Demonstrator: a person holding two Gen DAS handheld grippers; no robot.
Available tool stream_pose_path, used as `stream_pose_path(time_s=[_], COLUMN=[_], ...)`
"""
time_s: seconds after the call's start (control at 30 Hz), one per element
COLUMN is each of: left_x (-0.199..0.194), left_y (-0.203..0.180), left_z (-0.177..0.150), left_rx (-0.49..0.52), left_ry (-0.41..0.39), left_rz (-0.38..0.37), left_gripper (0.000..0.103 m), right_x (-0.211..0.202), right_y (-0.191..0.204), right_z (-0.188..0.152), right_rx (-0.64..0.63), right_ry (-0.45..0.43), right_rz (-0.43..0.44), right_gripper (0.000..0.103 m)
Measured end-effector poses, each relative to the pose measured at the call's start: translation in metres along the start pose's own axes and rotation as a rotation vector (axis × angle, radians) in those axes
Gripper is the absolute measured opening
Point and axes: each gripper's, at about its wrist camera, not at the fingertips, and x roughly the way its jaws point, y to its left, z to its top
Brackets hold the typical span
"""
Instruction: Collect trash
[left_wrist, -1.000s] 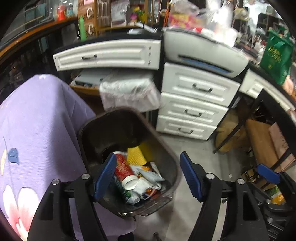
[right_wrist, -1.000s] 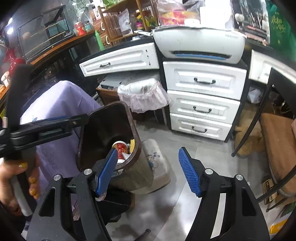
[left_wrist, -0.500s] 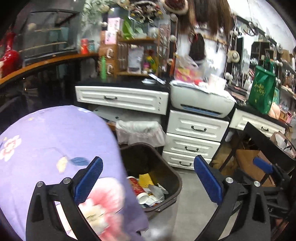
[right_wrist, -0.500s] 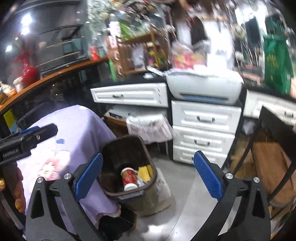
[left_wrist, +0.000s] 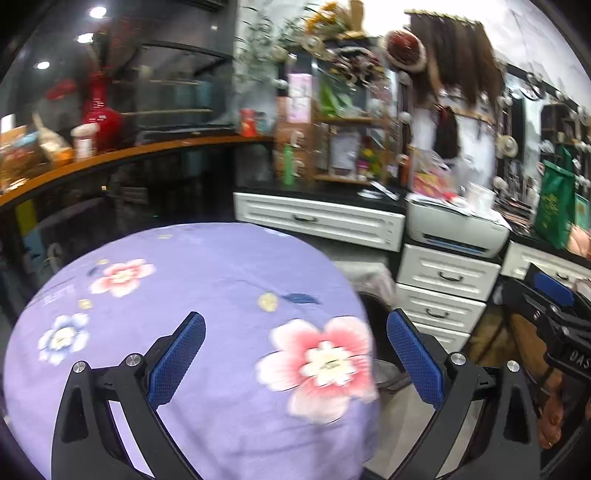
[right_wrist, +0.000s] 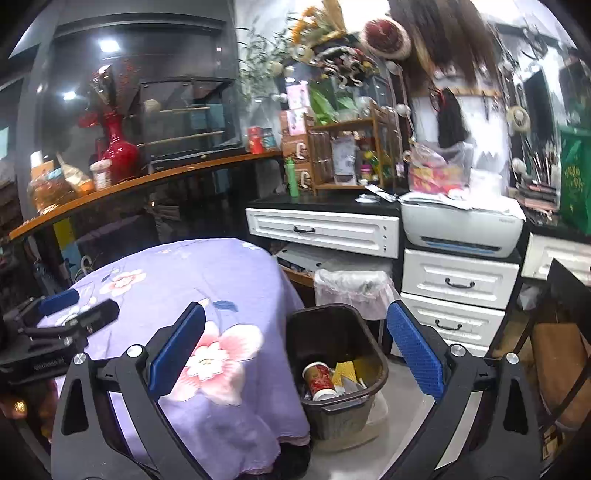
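A dark bin (right_wrist: 364, 400) stands on the floor by the table and holds a red paper cup (right_wrist: 320, 379), yellow wrappers (right_wrist: 343, 371) and other trash. My right gripper (right_wrist: 295, 354) is open and empty, high above the table edge and the bin. My left gripper (left_wrist: 295, 360) is open and empty above the purple flowered tablecloth (left_wrist: 207, 280); it also shows in the right wrist view (right_wrist: 59, 301) at the far left. In the left wrist view the bin is almost hidden behind the table.
White drawers (right_wrist: 458, 280) and a printer (right_wrist: 461, 229) stand behind the bin. A lined wastebasket (right_wrist: 352, 291) sits under the desk. A wooden chair (right_wrist: 557, 354) is at the right. A curved shelf (right_wrist: 122, 186) with a red vase (right_wrist: 118, 147) runs at the left.
Both grippers have risen and pulled back from the bin. The left one has swung over the tablecloth, so the bin has dropped out of its view. Both stay open.
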Motion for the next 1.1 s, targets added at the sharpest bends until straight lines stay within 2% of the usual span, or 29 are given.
stream_pose_path(time_s=[0.23, 0.37, 0.5, 0.8, 1.1], left_x=[-0.040, -0.055, -0.063, -0.063, -0.064], left_y=[0.034, 0.039, 0.037, 0.048, 0.049], left_z=[-0.012, -0.013, -0.017, -0.022, -0.025], left_rx=[-0.033, -0.047, -0.011, -0.085, -0.078], left_ry=[-0.057, -0.113, -0.135, -0.119, -0.119], left_rz=[0.084, 0.096, 0.100, 0.097, 0.098], left_gripper=[0.097, 0.097, 0.097, 0.097, 0.097], right_x=[-0.031, -0.041, -0.049, -0.057, -0.055], right_y=[0.041, 0.055, 0.062, 0.063, 0.060], right_z=[-0.019, -0.024, -0.029, -0.033, -0.034], right_rx=[-0.100, -0.126, -0.136, -0.136, -0.116], right_ry=[-0.045, -0.054, -0.068, -0.094, -0.087], right_rz=[0.049, 0.061, 0.065, 0.048, 0.049], right_gripper=[0.097, 0.097, 0.097, 0.097, 0.097])
